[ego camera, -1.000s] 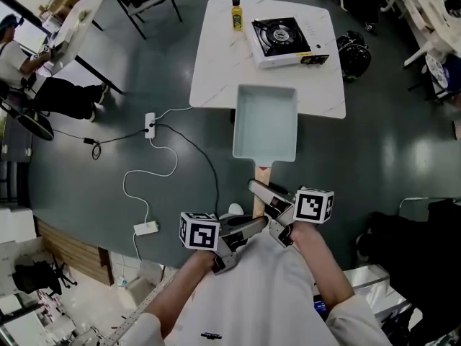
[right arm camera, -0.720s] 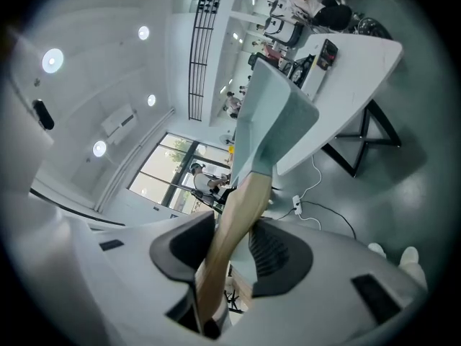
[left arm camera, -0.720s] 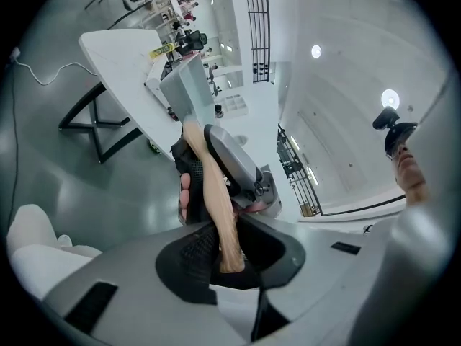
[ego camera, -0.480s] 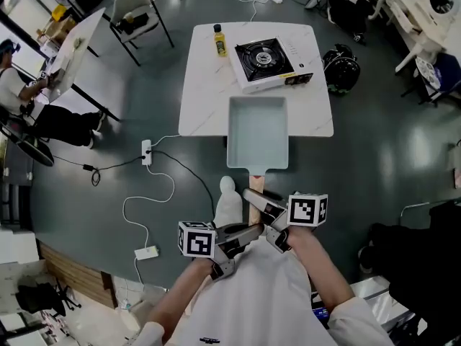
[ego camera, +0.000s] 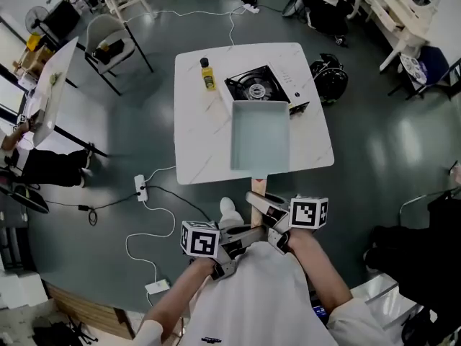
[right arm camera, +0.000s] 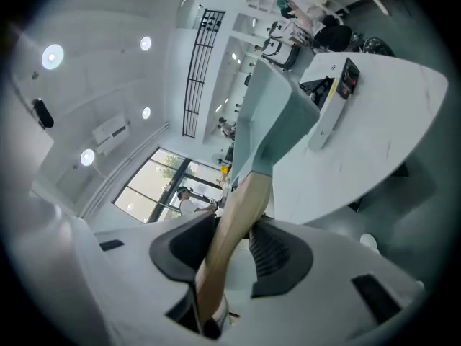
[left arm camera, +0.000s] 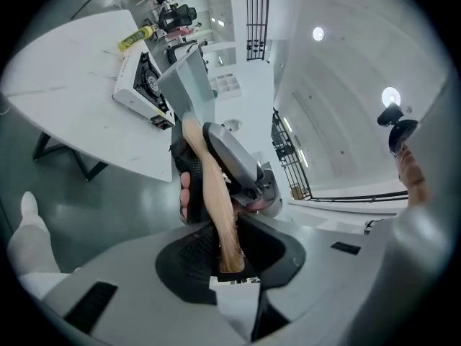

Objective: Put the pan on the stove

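You have no writing here that can be read. The cubes on your left tongs (ego camera: 253,231) and right tongs (ego camera: 258,202) carry only black-and-white square patterns, no letters or digits. The yellow bottle (ego camera: 207,74) on the surface (ego camera: 198,135) is too small for its label to be made out, and the marks on the stove (ego camera: 253,86) front panel are too blurred.

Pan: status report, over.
Left gripper and right gripper shut on wooden handle. Pan aloft over table, stove burner uncovered. Bottle beside stove, off the path.
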The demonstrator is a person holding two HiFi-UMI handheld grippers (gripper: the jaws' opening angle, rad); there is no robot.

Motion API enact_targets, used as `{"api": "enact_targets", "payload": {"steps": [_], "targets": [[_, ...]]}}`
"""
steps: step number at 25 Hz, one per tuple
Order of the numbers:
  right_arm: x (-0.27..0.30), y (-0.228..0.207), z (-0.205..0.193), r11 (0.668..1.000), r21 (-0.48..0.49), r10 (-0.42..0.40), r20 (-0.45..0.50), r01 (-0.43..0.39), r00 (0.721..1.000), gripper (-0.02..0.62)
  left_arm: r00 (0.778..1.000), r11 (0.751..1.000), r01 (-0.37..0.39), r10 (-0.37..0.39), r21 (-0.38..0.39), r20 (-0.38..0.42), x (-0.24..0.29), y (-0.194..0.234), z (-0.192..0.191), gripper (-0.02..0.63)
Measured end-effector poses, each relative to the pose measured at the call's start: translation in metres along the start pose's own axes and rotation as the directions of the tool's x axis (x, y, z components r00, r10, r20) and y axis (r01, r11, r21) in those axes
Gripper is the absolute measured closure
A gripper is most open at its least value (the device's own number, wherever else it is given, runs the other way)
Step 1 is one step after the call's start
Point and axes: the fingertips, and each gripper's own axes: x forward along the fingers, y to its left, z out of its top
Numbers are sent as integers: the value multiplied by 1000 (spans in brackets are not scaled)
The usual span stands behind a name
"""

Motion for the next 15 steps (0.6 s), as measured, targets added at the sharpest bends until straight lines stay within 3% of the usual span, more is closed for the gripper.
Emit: {"api": "enact_targets", "payload": {"steps": [10, 15], "targets": [[84, -12, 88, 998, 50, -37, 100, 32, 994, 437, 992, 999, 47, -43, 26, -121, -30, 29, 117, 523], [100, -19, 116, 999, 37, -19, 83, 16, 996, 437, 994, 999, 42, -39, 27, -103, -21, 39, 148, 523]]}}
